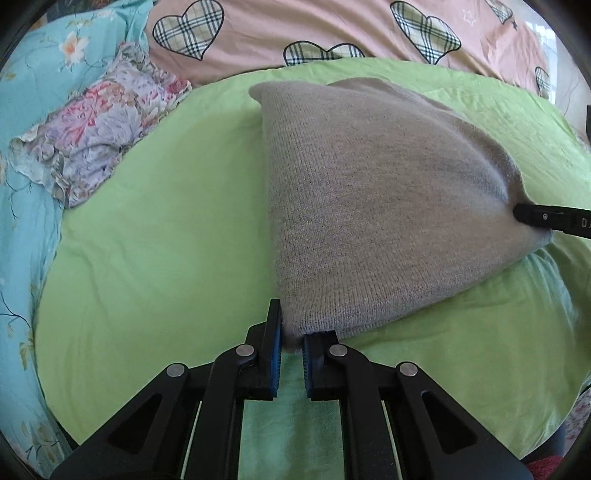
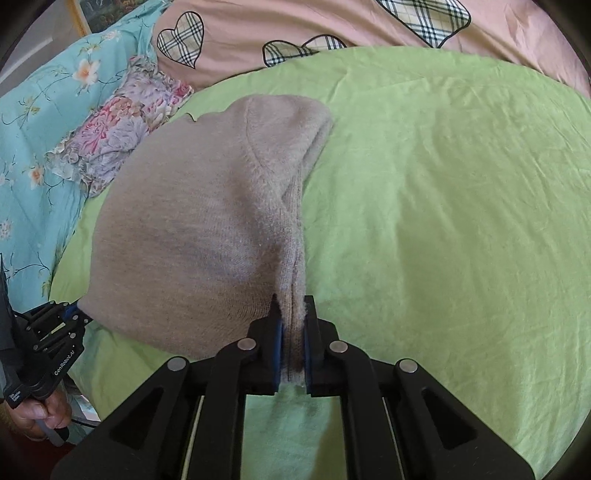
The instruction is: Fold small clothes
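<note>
Two grippers have hold of one grey knitted garment (image 1: 369, 206) over a green sheet (image 1: 155, 236) spread on the bed. The left gripper (image 1: 292, 341) has its blue-padded fingers closed to a narrow gap on the near corner of the knit, and the cloth rises from there in a taut slope. The right gripper (image 2: 291, 334) pinches a bunched edge of the same garment between its pads, nearly closed, with folds of wool standing up between the fingers. The far end of the knit rests on the sheet. A floral ruffled cloth (image 1: 99, 125) lies at the sheet's left edge, beside a turquoise flowered quilt (image 1: 33, 110); a pink cover with plaid hearts (image 1: 295, 29) lies beyond.
</note>
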### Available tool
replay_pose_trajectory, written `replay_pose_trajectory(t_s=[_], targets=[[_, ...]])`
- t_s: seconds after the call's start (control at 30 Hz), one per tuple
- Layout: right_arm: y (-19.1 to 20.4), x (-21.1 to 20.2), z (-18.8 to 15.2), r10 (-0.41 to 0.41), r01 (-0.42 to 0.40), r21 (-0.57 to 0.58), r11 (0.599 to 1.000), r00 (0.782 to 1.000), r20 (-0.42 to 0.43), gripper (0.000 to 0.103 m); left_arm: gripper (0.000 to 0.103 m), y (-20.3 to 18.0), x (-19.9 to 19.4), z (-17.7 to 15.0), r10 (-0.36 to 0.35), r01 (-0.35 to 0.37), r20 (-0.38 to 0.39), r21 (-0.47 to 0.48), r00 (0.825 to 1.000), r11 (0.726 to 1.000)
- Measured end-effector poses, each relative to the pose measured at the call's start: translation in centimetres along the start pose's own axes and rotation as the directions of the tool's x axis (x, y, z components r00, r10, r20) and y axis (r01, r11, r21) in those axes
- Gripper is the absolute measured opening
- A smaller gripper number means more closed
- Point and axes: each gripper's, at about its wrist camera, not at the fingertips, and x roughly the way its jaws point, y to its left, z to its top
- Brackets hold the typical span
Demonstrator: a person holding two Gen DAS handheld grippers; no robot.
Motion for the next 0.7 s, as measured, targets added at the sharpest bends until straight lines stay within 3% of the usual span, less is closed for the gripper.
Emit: replay_pose_trajectory(t_s=[0.1,0.17,0.27,0.43,0.57,0.7], targets=[[-1.1,-0.4,0.1,0.03,-0.029,0.069,0.997,0.999,-0.013,0.03,0.008,1.5,-0.2,0.5,-0.098,0.097,-0.013,-0.017,0.995,0.995],[-2.0,-1.2,-0.2,0.063,-0.059,0.119,0.991,0.998,-0.024,0.036,0.013,3.3,-0.7,0.6,-0.209,0.208,-0.02,-0.056,0.978,0.977],[-2.6,-3.0,0.0,0.1,-0.1,0.16,0.982,0.995,0.005,0.036,0.017,5.7,-1.6,0.9,-0.333,0.329,-0.016,-0.108,0.943,0.938],[-1.8,-5.4,3.0,0.122,-0.141,0.158,0.977,0.985,0.123,0.037,0.017,7.4,-3.0,3.0,-0.449,0.45,0.045,-0.157,0.892,0.879],[0.5,-4.9,5.7,0.16,-0.174,0.095,0.98,0.977,0.139,0.038,0.03,6.8,-4.5,5.4,-0.579,0.584,0.074,-0.118,0.812,0.803],[1.9,-4.1,7.1,0.188,-0.198,0.06,0.978,0.972,0.143,0.038,0.037,6.6,-6.1,6.7,-0.55,0.557,0.112,-0.045,0.828,0.829]])
